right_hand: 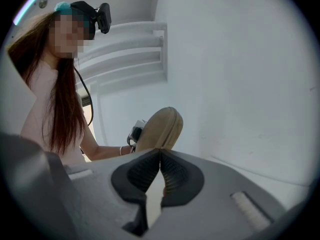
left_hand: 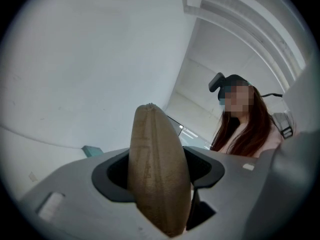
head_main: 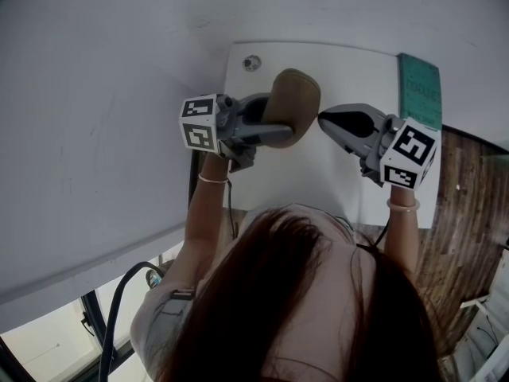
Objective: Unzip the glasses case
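— Two grippers busy, then? Left gripper (head_main: 270, 122) first.

— Clamped across the tan glasses case (head_main: 296, 94), jaws pressed on its two broad sides. Holding it up on edge, clear of the white table (head_main: 318, 173) below.

— And the right gripper (head_main: 324, 118)?

— Jaws pressed together, ribbed pads (right_hand: 175, 176) meeting at the tips, right up at the case's near end. Touching it or just beside it in the head view; hard to say which.

— Pinching the zip pull?

— Cannot tell. Too small to make out, with no pull or zip line plain in any view. Nothing thick between the pads, at least.

— Step in hand, at a best guess?

— Very start of the unzipping: case steadied by the left, right at the end where a pull would likely sit. No gap to be seen along the seam, so probably not yet opened.

— Next move?

— Calls for a sure pinch on the pull, then a draw along the curved edge, following the seam rather than tugging straight out. Calls also for a firm left grip, perhaps turning the case along the way.

— Risk?

— Slipping off a small tab, or dragging the case out of the left jaws.
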`<move>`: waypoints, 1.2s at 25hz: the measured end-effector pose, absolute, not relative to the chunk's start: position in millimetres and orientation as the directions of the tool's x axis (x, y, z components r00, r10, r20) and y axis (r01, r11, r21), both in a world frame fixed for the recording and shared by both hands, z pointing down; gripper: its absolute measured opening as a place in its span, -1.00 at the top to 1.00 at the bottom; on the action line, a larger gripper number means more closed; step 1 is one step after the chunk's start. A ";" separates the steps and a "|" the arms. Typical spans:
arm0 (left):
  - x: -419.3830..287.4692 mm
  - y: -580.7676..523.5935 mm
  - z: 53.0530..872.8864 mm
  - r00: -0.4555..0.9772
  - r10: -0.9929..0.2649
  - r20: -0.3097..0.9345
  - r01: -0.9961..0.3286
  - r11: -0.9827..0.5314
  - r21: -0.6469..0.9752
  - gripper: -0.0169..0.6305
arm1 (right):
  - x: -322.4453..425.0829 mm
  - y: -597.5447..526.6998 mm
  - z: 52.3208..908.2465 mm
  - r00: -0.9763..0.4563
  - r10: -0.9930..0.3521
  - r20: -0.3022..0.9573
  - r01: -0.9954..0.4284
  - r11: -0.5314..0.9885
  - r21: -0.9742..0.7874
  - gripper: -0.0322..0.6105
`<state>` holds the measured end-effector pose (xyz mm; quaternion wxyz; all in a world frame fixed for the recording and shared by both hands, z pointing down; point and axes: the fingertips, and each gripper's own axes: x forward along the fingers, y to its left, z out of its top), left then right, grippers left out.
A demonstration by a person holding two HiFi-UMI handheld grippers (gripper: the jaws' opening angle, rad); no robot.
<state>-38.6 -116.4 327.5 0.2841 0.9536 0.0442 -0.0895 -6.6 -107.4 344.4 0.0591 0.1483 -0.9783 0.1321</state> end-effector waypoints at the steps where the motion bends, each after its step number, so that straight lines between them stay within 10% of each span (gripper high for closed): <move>1: -39.2 -118.5 326.8 0.976 0.022 -0.217 0.139 -0.830 0.541 0.02 | -7.8 -107.2 345.7 -0.948 -0.275 0.157 -0.307 0.920 -0.242 0.88; 30: -46.7 -144.4 325.6 0.910 -0.135 -0.393 0.159 -0.761 0.629 0.02 | -14.4 -106.8 359.0 -0.940 -0.299 0.164 -0.335 0.899 -0.283 0.88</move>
